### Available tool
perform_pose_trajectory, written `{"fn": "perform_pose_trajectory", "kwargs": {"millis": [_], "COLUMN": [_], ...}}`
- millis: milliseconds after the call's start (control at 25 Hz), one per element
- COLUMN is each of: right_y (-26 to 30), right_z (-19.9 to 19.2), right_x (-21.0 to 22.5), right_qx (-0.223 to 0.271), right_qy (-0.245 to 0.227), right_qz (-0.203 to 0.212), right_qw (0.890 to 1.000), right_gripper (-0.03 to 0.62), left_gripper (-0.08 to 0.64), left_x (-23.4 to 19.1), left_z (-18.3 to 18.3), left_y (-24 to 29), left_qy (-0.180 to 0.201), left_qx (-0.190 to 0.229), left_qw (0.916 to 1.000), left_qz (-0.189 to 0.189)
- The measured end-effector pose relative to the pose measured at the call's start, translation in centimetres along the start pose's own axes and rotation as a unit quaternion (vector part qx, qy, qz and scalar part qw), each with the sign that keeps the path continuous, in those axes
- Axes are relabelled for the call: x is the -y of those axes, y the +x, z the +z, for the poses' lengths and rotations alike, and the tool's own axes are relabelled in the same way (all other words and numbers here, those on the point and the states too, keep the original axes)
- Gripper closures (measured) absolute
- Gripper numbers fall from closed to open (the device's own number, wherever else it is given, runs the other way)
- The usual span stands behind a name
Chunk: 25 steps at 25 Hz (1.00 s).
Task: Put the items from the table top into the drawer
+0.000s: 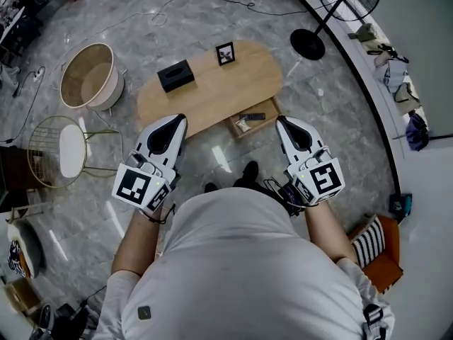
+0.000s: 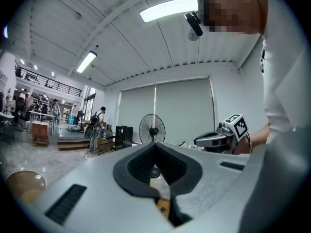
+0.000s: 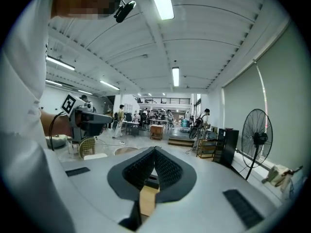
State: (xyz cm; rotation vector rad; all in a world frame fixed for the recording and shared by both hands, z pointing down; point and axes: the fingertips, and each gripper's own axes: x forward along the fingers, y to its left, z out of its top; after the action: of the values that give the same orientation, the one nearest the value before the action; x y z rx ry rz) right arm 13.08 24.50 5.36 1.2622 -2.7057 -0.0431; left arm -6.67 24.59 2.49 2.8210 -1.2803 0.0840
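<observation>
In the head view an oval wooden table (image 1: 226, 87) stands ahead of me on the marble floor. A black box (image 1: 175, 75) and a small picture frame (image 1: 225, 53) rest on it. Under its near edge a drawer (image 1: 265, 125) stands pulled out, with a dark flat item (image 1: 253, 117) inside. My left gripper (image 1: 181, 118) is held level short of the table's near edge, jaws shut and holding nothing (image 2: 155, 145). My right gripper (image 1: 280, 120) hangs beside the drawer, also shut and holding nothing (image 3: 155, 149). Each gripper view shows the other gripper to its side.
A round basket (image 1: 88, 75) and a wire side table with a white top (image 1: 67, 151) stand left of the table. A standing fan's base (image 1: 308, 44) is at the back right. An orange seat with a striped cushion (image 1: 379, 250) is at my right. Cables lie on the floor.
</observation>
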Motion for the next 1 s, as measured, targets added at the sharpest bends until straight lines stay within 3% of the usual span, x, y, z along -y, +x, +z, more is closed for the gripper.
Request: {"fn": "perform_pose_trajectory", "kwargs": {"millis": [360,760,1000], "right_y": [-1.6,-3.1,-3.9], "right_z": [1.2,2.4,2.8], "right_x": [-6.2,-8.3,-9.1], "right_qx": [0.014,0.022,0.024], "right_qy": [-0.002,-0.01,-0.016], "right_qz": [-0.015,-0.025,-0.026], "right_qw": [1.0,0.999,0.999], "right_gripper": [0.566,0.566,0.566], "left_gripper": [0.551,0.551,0.551], "left_x": [0.7,1.7,2.5], "left_z": [-0.9,-0.6,-0.2], "left_y": [-5.6,-7.4,-8.1], "left_qy": [0.001,0.008,-0.007], "left_qx": [-0.003,0.0,0.013], "left_qw": [0.9999,0.9993,0.999], "left_qz": [-0.017,-0.036,-0.043]}}
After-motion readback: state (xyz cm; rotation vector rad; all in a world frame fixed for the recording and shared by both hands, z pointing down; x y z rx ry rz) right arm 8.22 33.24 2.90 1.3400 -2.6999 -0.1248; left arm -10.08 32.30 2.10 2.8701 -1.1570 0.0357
